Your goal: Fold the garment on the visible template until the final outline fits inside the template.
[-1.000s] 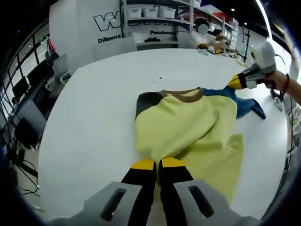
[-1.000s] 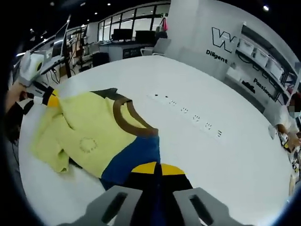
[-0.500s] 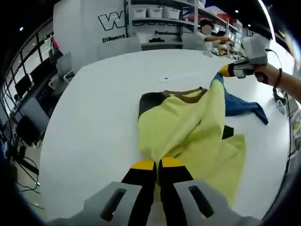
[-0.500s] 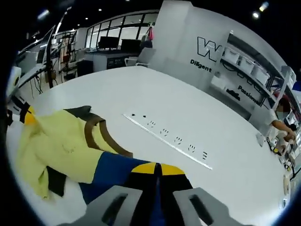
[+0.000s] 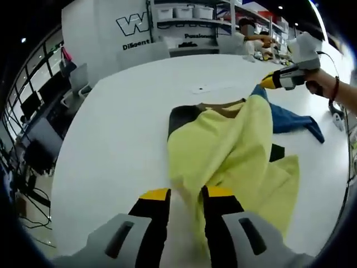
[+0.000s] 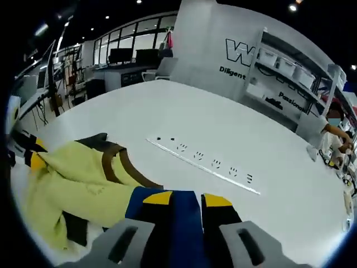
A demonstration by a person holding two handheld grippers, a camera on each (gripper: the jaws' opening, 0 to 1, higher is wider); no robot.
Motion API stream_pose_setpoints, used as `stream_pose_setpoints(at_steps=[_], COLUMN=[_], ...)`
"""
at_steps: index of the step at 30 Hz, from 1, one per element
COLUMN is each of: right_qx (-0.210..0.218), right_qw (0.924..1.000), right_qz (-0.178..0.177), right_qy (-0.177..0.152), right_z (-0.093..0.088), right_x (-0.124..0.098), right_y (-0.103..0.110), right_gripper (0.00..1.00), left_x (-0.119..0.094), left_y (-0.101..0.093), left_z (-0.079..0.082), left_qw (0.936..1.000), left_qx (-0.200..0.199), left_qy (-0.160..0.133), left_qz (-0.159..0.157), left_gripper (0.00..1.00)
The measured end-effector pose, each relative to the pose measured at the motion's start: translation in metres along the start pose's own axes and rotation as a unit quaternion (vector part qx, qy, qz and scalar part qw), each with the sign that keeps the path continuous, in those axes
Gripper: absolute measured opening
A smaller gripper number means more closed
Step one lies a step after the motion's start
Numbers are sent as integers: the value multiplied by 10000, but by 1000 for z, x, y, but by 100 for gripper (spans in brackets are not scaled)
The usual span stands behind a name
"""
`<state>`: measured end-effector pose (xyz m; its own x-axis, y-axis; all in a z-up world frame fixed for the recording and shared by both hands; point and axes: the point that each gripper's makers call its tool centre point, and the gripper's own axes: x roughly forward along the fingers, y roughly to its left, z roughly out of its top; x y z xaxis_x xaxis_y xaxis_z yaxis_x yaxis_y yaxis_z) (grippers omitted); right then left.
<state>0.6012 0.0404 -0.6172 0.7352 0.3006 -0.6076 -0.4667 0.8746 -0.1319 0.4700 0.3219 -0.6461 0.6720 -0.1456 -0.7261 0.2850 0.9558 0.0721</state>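
Observation:
A yellow shirt (image 5: 234,145) with a brown collar (image 5: 223,109), a dark grey sleeve (image 5: 179,117) and a blue sleeve (image 5: 293,120) lies bunched on the white table (image 5: 111,139). My left gripper (image 5: 187,194) stands open at the shirt's near hem, with cloth lying between its jaws. In the left gripper view, my right gripper (image 5: 266,82) sits at the raised far corner of the shirt. In its own view, my right gripper (image 6: 187,199) has its jaws apart with the blue sleeve (image 6: 184,223) lying between them. The yellow body (image 6: 72,178) spreads towards the left gripper (image 6: 33,159).
A thin white strip with dark marks (image 6: 203,162) lies on the table beyond the collar. A hand (image 5: 329,95) holds the right gripper. Chairs (image 5: 75,78) and desks stand past the table's left edge; shelves and a seated person (image 5: 251,33) are at the back.
Both grippers' jaws have parted; they were shut on the shirt's hem and the blue sleeve before. The shirt's far corner, flat a second ago, is now raised.

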Motion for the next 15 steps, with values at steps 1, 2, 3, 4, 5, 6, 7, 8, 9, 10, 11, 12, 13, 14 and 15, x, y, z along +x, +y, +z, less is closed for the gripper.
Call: stream_pose_setpoints(at_steps=[1,2,3,4,5,6,7,8,9,10,11,12,13,14,15], right_qx=[127,81,34,33,38,43,103,104,106,100,96,92,143,217,327], right_qw=[9999,9999,9999,9995,9992,9989,9974,9971,9967,9961,9953,9945,9931,9907,9876], right_qz=[74,92,111,253,327,400,653,707,761,841,930,1019,1137,1326,1528], right_qy=[-49,-85,-121,-194,-216,-239,-274,-271,-268,-254,-236,-218,-244,-223,-148], right_z=[1,1,0,-1,-2,-4,-9,-10,-11,-13,-16,-18,-21,-25,-32], right_x=[-3,-8,-13,-20,-24,-27,-35,-36,-38,-39,-42,-44,-47,-51,-58], right_y=[3,5,8,17,22,28,44,48,51,56,61,67,74,82,94], right_gripper=[22,23,23,23,24,25,26,26,26,25,25,25,25,25,25], left_x=[0,-1,-2,-4,-4,-5,-5,-5,-5,-5,-5,-5,-6,-6,-6], left_y=[0,0,-1,-1,-2,-3,-4,-5,-5,-6,-6,-6,-6,-6,-5], left_z=[0,0,1,0,0,0,-1,-3,-4,-5,-6,-7,-8,-9,-10], left_qw=[10000,10000,10000,9999,9998,9998,9998,9997,9997,9997,9998,9998,9998,9997,9997], left_qx=[-28,-54,-81,-145,-150,-154,-180,-200,-201,-200,-202,-204,-206,-213,-237], left_qy=[9,-21,-50,-73,-79,-85,-80,-67,-55,-46,-34,-23,-11,-12,-3], left_qz=[13,0,-13,-26,-46,-67,-71,-74,-83,-90,-87,-84,-81,-68,-58], left_gripper=[36,39,41,43,43,44,45,46,47,48,49,48,47,45,44])
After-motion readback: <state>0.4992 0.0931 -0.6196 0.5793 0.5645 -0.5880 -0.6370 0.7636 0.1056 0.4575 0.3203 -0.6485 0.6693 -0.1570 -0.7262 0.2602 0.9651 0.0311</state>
